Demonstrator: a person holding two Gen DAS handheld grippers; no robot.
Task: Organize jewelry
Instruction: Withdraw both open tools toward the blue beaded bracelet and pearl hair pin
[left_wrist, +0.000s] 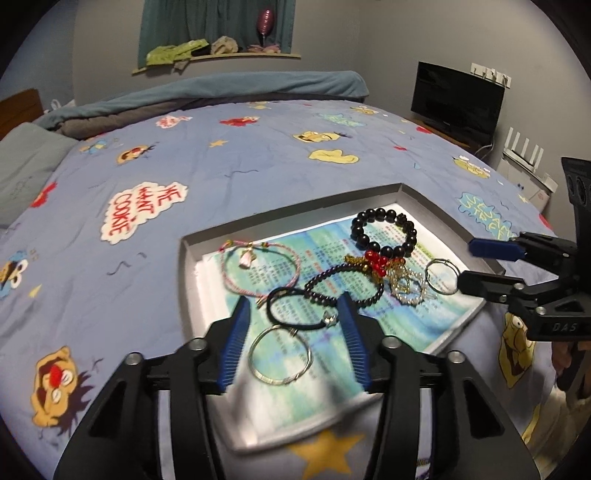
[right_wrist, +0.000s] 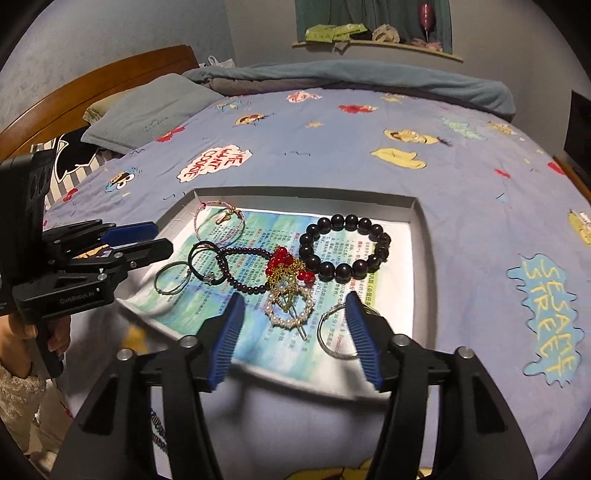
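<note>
A shallow grey tray (left_wrist: 188, 266) (right_wrist: 295, 194) lined with printed paper lies on the bed and holds the jewelry. In it are a big black bead bracelet (left_wrist: 384, 232) (right_wrist: 345, 247), a pink cord bracelet (left_wrist: 244, 258) (right_wrist: 225, 218), a thin dark bead bracelet (left_wrist: 325, 275) (right_wrist: 243, 251), a red-bead and gold-chain piece (left_wrist: 375, 262) (right_wrist: 280, 258), a pearl ring (left_wrist: 406, 291) (right_wrist: 273, 314), a black hair tie (left_wrist: 284, 290) (right_wrist: 201, 245) and two silver hoops (left_wrist: 280, 381) (right_wrist: 340, 355). My left gripper (left_wrist: 293, 299) (right_wrist: 164, 236) hovers open over the tray's near left part. My right gripper (right_wrist: 294, 295) (left_wrist: 466, 263) hovers open over the near right part. Neither holds anything.
The tray sits on a blue cartoon-print quilt (left_wrist: 258, 155). A grey pillow (right_wrist: 147, 110) and wooden headboard (right_wrist: 110, 74) are at the far left. A black screen (left_wrist: 456, 99) and white router (left_wrist: 524, 155) stand beside the bed on the right. A hand (right_wrist: 55, 339) grips the left gripper's handle.
</note>
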